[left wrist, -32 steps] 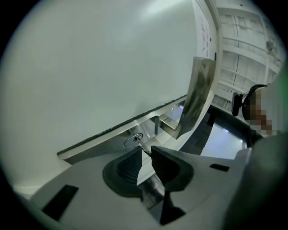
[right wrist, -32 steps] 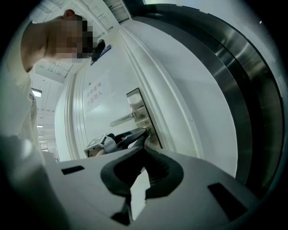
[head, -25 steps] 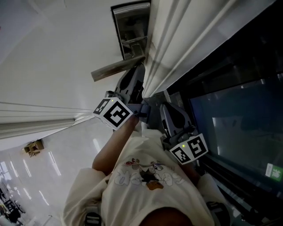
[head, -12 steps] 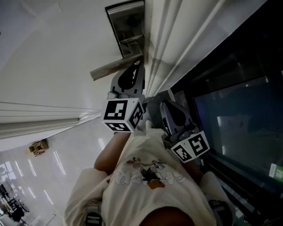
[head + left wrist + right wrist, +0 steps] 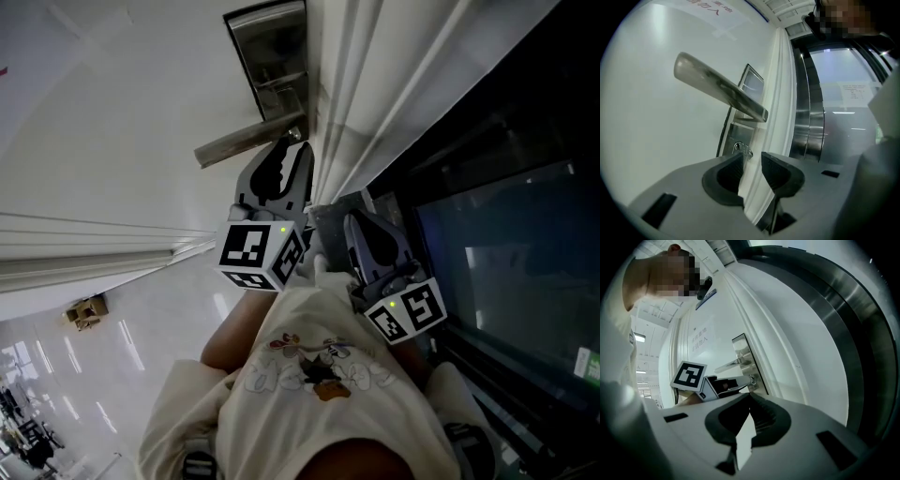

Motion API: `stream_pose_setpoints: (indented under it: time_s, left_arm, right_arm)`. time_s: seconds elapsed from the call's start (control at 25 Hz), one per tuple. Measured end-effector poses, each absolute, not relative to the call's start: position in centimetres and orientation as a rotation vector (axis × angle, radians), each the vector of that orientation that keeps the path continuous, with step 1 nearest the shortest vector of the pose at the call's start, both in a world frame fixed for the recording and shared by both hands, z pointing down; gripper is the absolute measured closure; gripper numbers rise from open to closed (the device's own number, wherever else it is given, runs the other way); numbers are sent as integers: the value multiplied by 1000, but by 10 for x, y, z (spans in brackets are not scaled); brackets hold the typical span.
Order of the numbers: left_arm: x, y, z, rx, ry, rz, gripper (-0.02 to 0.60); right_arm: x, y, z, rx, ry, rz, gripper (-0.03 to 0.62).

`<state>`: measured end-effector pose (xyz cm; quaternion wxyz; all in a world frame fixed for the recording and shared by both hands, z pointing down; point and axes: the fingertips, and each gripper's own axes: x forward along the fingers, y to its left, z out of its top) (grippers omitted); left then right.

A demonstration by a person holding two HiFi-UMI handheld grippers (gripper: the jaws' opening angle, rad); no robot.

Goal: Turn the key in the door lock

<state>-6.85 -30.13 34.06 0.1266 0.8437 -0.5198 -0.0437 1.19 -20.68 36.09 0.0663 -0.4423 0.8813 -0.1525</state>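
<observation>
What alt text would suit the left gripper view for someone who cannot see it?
The left tool faces a white door, its jaws opening. The key sticks out of the metal lock plate just beyond the jaw tips, with nothing pressing on it. A lever handle juts out above the key.

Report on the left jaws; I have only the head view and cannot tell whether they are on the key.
Observer: In the left gripper view, the left gripper has its jaws opening. The key sits in the lock plate just past the tips, not pinched.
Operator: Check the right gripper.
Observer: The right gripper has its jaws shut, with nothing between them.
Operator: Place the key against the handle.
Observer: The lever handle juts out above the key on the same plate.
</observation>
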Motion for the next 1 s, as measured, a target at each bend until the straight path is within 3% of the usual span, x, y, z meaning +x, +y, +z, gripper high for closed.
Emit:
stream_pose_setpoints:
  time_s: [0.16, 0.36, 1.0]
  left_arm:
    - [-72, -288, 344, 2454, -1510, -118, 460]
    - [-80, -267, 338, 2495, -1574, -86, 575]
    - [-81, -227, 341, 2467, -1491, -136, 575]
  right_arm:
    - [11, -207, 364, -1345, 2670, -453, 588]
    - [10, -208, 362, -1347, 2663, -440, 588]
    - [-2, -215, 363, -1316, 2696, -422, 588]
